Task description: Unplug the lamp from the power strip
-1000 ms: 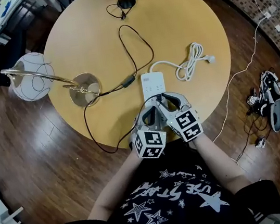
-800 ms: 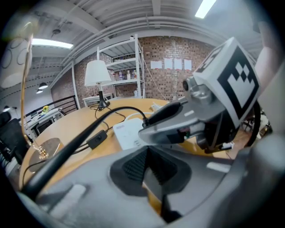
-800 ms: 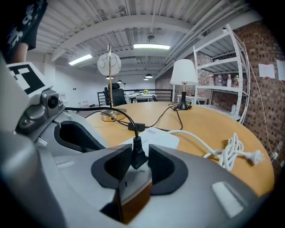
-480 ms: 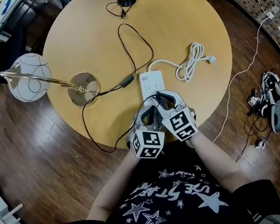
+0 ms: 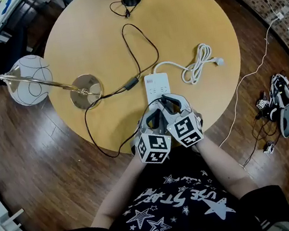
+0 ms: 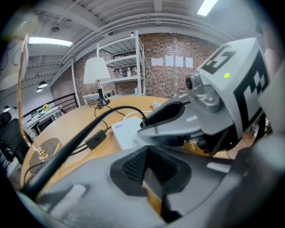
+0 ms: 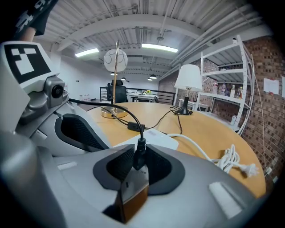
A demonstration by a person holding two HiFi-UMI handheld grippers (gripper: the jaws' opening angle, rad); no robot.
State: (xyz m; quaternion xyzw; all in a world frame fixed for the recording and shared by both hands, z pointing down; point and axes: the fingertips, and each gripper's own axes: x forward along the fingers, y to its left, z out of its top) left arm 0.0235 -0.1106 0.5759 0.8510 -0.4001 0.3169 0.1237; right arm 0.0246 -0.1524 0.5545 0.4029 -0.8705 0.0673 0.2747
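The white power strip lies on the round wooden table. The lamp's black plug stands in the strip's near end. My right gripper has just been closing, and its pads now press on that plug from both sides. My left gripper sits close beside it on the left, over the strip's near end. Its pads form a narrow wedge, and whether they touch anything is hidden. The black cord runs past an inline switch to the gold lamp, tilted at the left.
The strip's own white cable lies coiled to the right. A second lamp with a white shade stands at the table's far edge. The lamp's globe shade hangs over the left rim. Loose cables and gear lie on the floor at the right.
The right gripper's jaws have narrowed around the plug, and its marker cube has rolled slightly to the left. The left gripper, the strip and the lamp have stayed in place.
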